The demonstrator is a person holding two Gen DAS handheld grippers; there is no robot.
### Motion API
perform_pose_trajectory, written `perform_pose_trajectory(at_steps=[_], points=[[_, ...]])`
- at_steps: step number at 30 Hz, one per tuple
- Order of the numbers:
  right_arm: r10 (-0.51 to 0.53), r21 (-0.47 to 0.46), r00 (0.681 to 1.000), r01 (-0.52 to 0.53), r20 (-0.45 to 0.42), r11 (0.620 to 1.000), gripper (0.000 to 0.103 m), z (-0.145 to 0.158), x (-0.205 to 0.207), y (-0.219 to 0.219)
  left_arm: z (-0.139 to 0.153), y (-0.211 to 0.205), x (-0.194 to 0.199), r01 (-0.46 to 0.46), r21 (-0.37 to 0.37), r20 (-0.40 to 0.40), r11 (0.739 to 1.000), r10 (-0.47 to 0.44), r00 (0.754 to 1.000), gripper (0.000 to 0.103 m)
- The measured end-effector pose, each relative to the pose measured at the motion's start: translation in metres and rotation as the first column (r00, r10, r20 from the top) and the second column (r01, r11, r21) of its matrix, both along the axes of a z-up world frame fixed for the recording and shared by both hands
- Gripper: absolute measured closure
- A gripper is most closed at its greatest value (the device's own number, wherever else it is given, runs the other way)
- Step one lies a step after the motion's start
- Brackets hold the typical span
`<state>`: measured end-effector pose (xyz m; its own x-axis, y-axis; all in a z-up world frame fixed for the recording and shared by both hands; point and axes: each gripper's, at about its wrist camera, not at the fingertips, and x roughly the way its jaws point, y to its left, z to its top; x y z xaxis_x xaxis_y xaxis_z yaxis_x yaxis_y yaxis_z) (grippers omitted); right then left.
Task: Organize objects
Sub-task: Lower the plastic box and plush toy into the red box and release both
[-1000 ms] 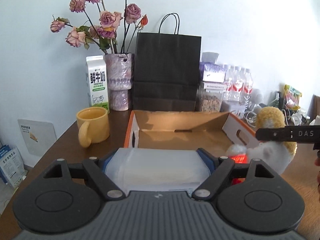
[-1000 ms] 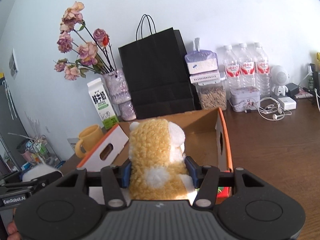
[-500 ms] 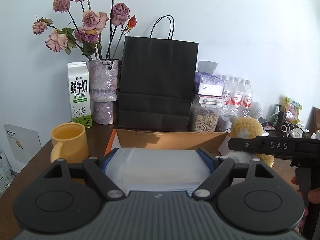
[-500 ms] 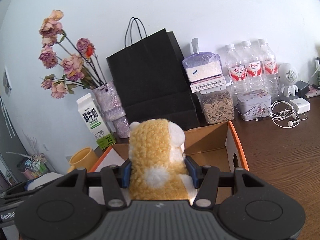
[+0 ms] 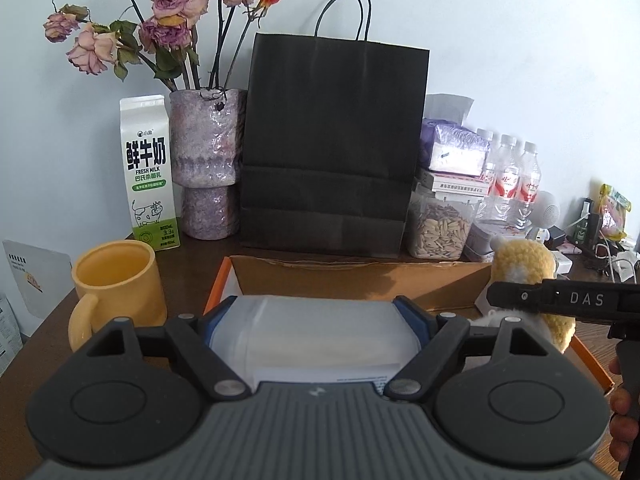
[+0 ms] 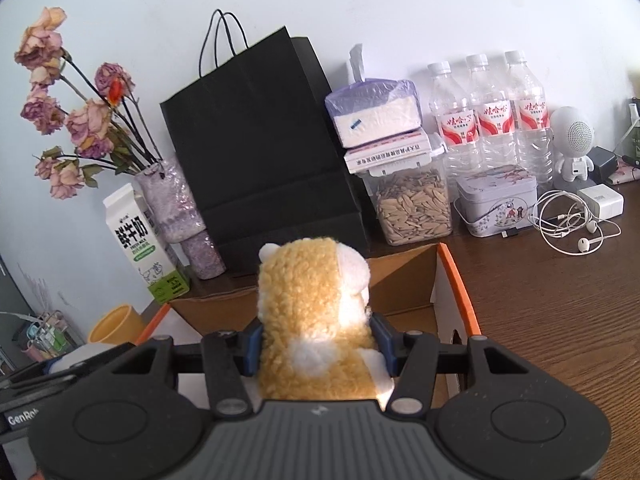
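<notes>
left wrist view
- left gripper (image 5: 314,316): jaws standing wide, pads clamping both ends of a translucent white container (image 5: 312,340), carrying it above the near end of the box
- cardboard box (image 5: 360,280): open top, orange edge, sitting on the table right ahead
- right gripper (image 5: 560,300): black finger marked DAS crossing in from the right, pressing on the plush toy (image 5: 520,264) over the box's right side
- hand (image 5: 622,412): fingers showing at the right edge, wrapping the right tool's handle
- table (image 5: 48,328): dark brown wood, pushed against the wall
- yellow mug (image 5: 116,288): standing left of the box, apart from it
- back row: milk carton (image 5: 148,172), purple vase (image 5: 208,160) with dried roses, black paper bag (image 5: 332,140), seed jar (image 5: 440,228)
- wall (image 5: 500,40): plain, pale

right wrist view
- right gripper (image 6: 316,344): jaws about half open, gripping the plush toy (image 6: 312,312) by its sides, upright, above the box interior
- cardboard box (image 6: 452,276): right wall with orange rim and a handle cut-out
- left gripper (image 6: 60,372): showing at lower left, container end just visible
- table (image 6: 560,300): bare wood running to the right of the box
- back right: three water bottles (image 6: 490,120), tin (image 6: 496,200), white earphones (image 6: 568,224), small white robot figure (image 6: 572,144)
- tissue pack (image 6: 372,112): sitting on top of the seed jar (image 6: 412,208)
</notes>
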<state>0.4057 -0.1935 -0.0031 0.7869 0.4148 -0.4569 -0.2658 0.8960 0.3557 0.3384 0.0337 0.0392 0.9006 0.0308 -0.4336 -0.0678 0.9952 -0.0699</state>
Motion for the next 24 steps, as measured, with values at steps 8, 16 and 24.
perform_pose_trajectory(at_steps=[8,16,24], points=[[-0.034,-0.106,0.999,0.031,-0.033,0.994,0.009,-0.008,0.005,0.004,-0.010,0.003,0.008,-0.001,-0.014,-0.038,1.000,0.001,0.999,0.000],[-0.027,-0.144,1.000,0.027,0.003,0.989,0.000,-0.004,-0.002,0.009,-0.010,0.005,0.008,-0.026,-0.019,-0.053,0.999,0.025,0.998,0.000],[-0.005,-0.162,1.000,0.006,0.007,0.987,0.000,-0.004,-0.006,0.011,-0.012,0.005,0.008,-0.025,-0.014,-0.064,1.000,0.024,0.998,0.000]])
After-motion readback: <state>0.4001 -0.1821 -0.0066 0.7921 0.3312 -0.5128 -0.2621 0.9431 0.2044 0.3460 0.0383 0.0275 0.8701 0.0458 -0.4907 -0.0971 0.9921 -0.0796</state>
